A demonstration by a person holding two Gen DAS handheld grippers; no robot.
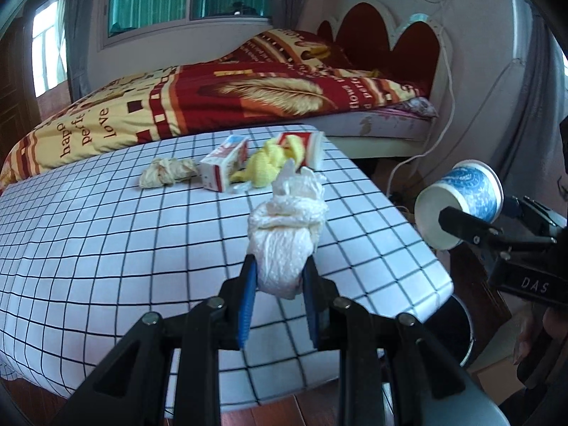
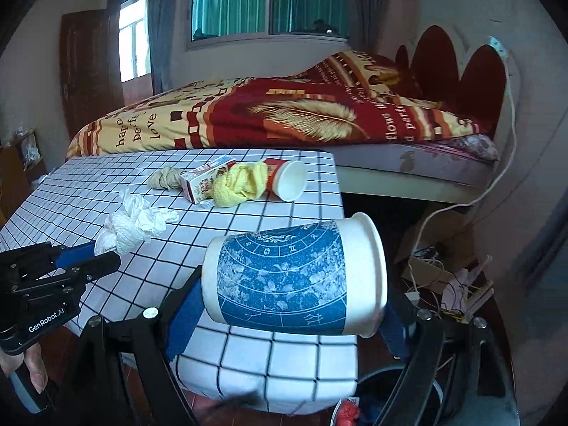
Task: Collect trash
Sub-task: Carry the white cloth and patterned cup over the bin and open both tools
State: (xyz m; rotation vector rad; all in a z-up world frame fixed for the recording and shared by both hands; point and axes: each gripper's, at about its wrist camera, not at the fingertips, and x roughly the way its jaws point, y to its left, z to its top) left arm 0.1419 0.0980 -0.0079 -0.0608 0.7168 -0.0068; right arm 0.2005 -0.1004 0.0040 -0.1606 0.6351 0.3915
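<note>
My left gripper is shut on a crumpled white tissue and holds it above the checked table; it also shows in the right wrist view. My right gripper is shut on a blue-and-white paper cup, held sideways past the table's right edge, above a trash bin. The cup shows in the left wrist view. On the table's far side lie a beige wad, a small carton, a yellow cloth and a red-and-white cup.
A bed with a red and yellow blanket stands behind the table. A white cable hangs by the headboard, with clutter and wires on the floor at the right. The bin rim shows below the table corner.
</note>
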